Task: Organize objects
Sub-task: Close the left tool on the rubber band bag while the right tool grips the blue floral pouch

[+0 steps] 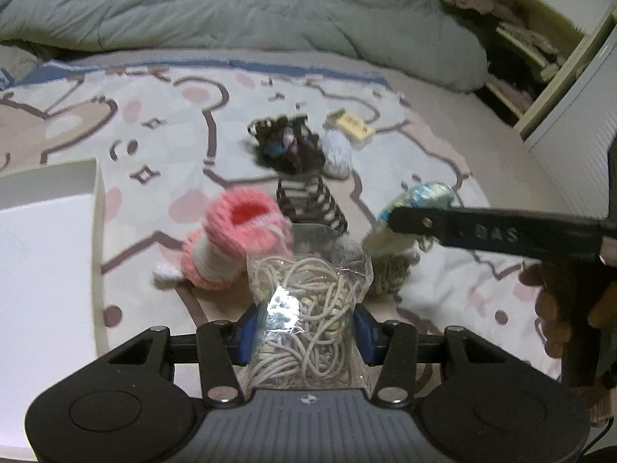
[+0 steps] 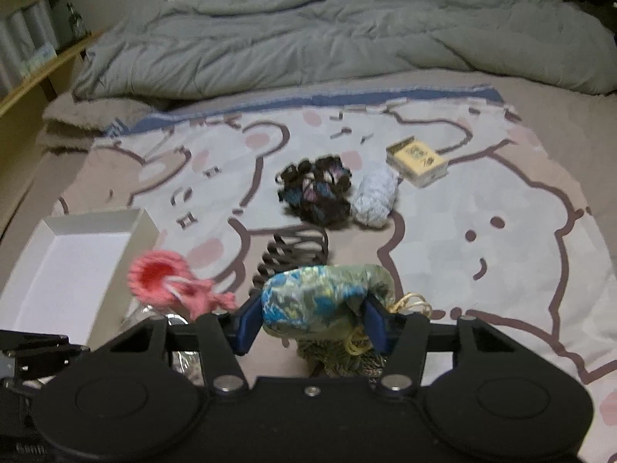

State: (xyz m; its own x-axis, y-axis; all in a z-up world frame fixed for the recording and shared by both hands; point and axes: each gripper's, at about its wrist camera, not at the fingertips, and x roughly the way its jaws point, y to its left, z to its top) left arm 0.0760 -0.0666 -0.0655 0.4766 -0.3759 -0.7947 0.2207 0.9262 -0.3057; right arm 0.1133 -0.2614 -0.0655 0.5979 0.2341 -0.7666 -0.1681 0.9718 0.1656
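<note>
My left gripper (image 1: 304, 332) is shut on a clear plastic bag of pale cord (image 1: 308, 308), held above the bed. My right gripper (image 2: 308, 320) is shut on a green-and-blue patterned fabric pouch (image 2: 324, 297) with a gold ribbon; it also shows in the left wrist view (image 1: 420, 196). A pink knitted sock (image 1: 239, 235) (image 2: 166, 281), a brown striped spring-like item (image 1: 308, 200) (image 2: 297, 250), a dark multicolour yarn bundle (image 1: 289, 146) (image 2: 316, 193), a pale blue yarn ball (image 1: 337, 150) (image 2: 376, 196) and a small yellow box (image 1: 353, 127) (image 2: 416, 160) lie on the bear-print blanket (image 2: 482, 212).
An open white box (image 1: 46, 254) (image 2: 73, 266) sits at the left on the bed. A grey duvet (image 1: 231, 4) (image 2: 347, 31) is bunched at the far side. A shelf unit (image 1: 540, 38) stands at the far right, wooden shelving (image 2: 31, 58) at the left.
</note>
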